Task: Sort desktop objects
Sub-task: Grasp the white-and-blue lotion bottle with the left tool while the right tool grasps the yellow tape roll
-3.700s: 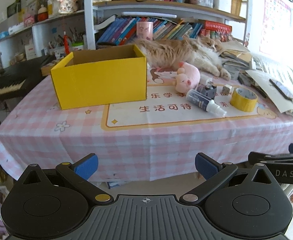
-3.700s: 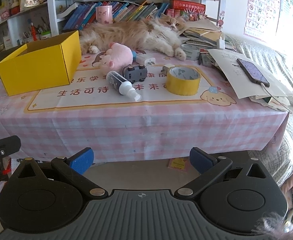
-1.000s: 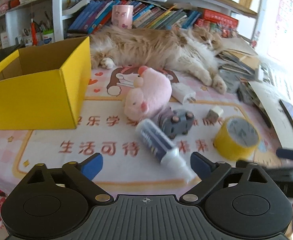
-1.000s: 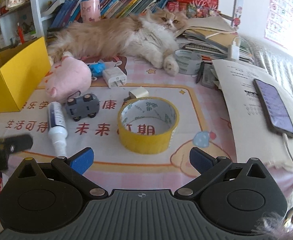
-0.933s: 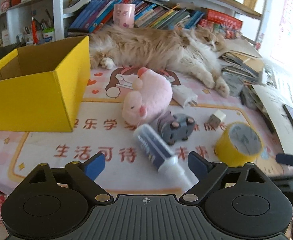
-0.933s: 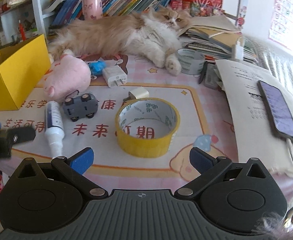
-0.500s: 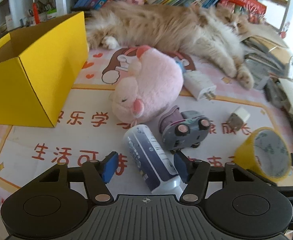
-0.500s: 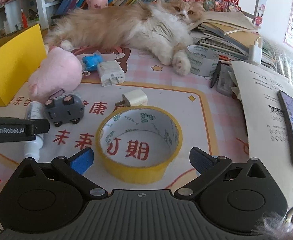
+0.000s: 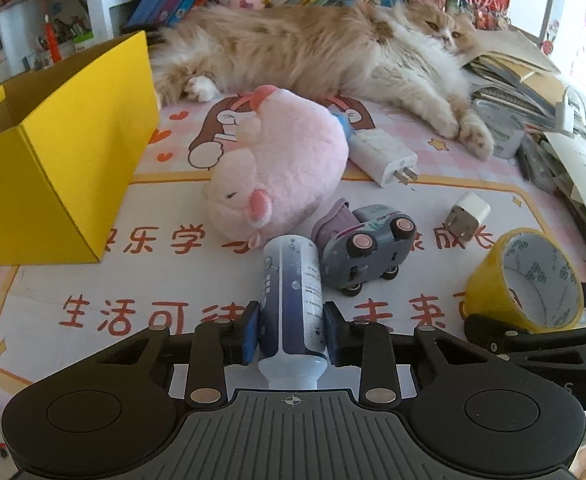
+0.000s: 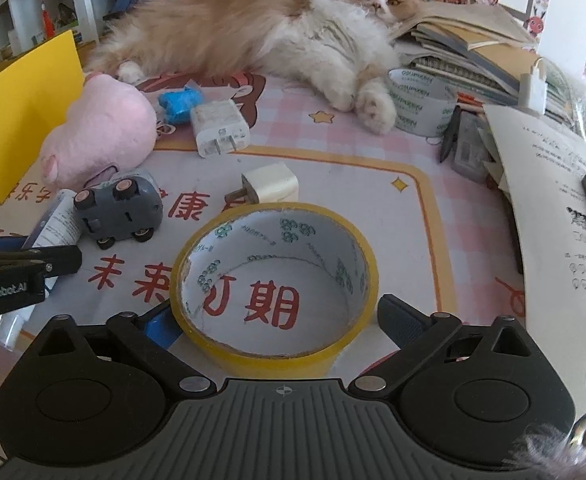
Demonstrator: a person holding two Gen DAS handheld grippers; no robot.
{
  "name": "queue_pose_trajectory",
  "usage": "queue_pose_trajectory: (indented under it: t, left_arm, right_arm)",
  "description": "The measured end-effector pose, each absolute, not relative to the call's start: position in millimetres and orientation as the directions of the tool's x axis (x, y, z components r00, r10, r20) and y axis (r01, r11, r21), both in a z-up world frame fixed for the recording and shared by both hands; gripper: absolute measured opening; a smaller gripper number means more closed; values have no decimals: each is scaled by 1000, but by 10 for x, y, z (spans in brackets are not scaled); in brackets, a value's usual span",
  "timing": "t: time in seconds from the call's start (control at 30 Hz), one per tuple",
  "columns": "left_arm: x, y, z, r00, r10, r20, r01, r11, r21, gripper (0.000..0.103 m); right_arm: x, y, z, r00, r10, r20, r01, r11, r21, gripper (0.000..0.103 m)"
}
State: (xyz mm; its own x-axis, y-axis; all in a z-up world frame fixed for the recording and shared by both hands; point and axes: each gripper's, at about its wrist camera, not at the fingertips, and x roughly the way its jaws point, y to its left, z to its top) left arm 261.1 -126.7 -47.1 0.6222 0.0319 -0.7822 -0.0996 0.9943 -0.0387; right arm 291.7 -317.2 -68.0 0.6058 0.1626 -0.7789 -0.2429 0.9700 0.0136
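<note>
The bottle's (image 9: 292,300) cap end is hidden under the left gripper (image 9: 292,330) at bottom centre, pads clamped on both its sides. The right gripper (image 10: 275,322) at lower centre straddles the yellow tape roll (image 10: 275,280), jaws closing; can't tell if the half-hidden left pad touches.

A smooth, semi-glossy plastic is seen on the translucent bottle with the dark printed label (image 9: 292,300). The pink pig toy (image 9: 281,168) is covered in soft, matt plush. The grey toy car (image 9: 367,248) is moulded in dull plastic – pink wheel hubs slightly shinier. A glossy film is noted on the yellow tape roll (image 10: 275,280), with a matt printed paper core inside. The yellow open box (image 9: 53,152) is made of matt cardboard. Both white chargers (image 10: 221,128) are finished in smooth plastic. The table is covered by a pink checked cloth (image 10: 341,136) – matt, woven.
</note>
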Motion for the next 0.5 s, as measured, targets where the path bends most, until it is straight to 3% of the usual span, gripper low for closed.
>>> queue_pose_trajectory:
  t: [0.03,0.5]
  left_arm:
    - [2597,-1237,-461,622,27,-783,-112,992,-55,31]
    - [2182,-957,-64,705,-19,-708,-163,968,-189,31]
  right_arm:
    - [2913,-3176,-678,606,171,-777,-247,969,20,90]
    - [2719,-3116,-365,655,232,-719,-282,958,52,89]
